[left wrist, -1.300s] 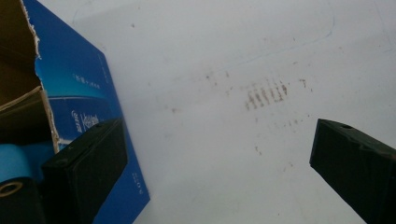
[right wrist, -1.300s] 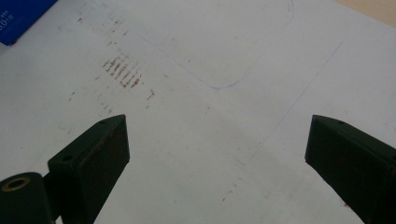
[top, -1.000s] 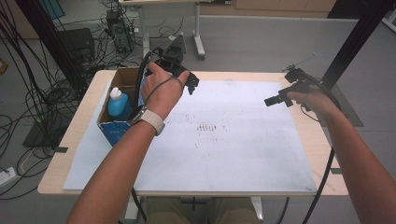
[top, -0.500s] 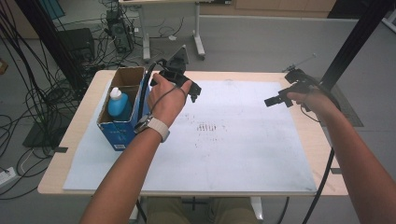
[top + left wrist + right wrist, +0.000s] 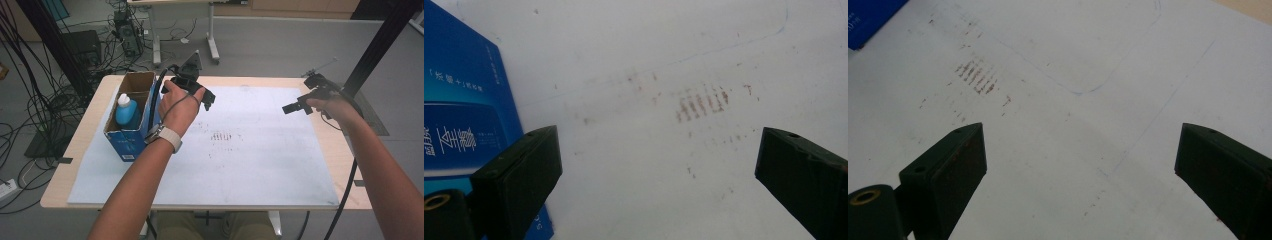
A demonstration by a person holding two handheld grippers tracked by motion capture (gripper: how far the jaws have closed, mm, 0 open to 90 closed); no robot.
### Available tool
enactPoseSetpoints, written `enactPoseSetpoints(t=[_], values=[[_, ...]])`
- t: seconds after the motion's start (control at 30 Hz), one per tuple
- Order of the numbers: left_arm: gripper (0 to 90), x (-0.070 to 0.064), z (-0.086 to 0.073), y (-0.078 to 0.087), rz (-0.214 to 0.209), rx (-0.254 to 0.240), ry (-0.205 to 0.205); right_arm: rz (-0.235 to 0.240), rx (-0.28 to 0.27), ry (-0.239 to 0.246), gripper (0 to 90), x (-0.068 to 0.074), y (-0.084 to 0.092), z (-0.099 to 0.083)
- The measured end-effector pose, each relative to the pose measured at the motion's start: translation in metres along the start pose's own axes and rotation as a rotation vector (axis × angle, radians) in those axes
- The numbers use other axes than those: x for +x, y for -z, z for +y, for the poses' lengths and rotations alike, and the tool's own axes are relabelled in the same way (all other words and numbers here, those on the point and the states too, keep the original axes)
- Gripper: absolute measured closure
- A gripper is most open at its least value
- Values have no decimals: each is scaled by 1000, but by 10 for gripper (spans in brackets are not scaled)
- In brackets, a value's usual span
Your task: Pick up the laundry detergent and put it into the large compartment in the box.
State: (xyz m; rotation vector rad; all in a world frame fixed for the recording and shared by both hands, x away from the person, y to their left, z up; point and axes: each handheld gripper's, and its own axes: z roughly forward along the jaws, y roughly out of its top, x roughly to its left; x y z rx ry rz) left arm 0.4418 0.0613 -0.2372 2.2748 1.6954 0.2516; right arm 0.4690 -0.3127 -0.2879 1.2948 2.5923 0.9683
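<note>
Nearest me the white mat (image 5: 240, 170) lies bare, nothing set out on it, just a patch of reddish-brown scuff marks (image 5: 226, 136) near its middle, and I pick those same marks up in the left gripper view (image 5: 701, 102) and the right gripper view (image 5: 976, 73). Moving up the table, my left gripper (image 5: 197, 92) hangs just beside the open blue box (image 5: 131, 135) at the mat's left edge, its jaws spread wide with nothing between them; in its own camera I see the box's printed blue side (image 5: 459, 110) close by the left jaw, not touching as far as I can tell. Inside that box stands the blue bottle with its white cap (image 5: 125, 111), upright in the near half, untouched. Over on the far right, my right gripper (image 5: 300, 106) hovers above the mat's edge, well apart from the box, jaws likewise released and empty, looking down on blank mat. So by my reading nothing is grasped yet and nothing is out of the box: the work looks to be at its very start, with the reach into the box, the grip on the bottle and the lift all left to do.
</note>
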Motion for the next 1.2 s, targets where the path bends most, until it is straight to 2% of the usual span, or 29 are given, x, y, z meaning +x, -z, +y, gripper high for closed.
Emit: enactPoseSetpoints(t=[1.2], values=[[51, 0, -1, 2, -4, -4, -4, 4, -7, 0, 62, 0, -1, -4]])
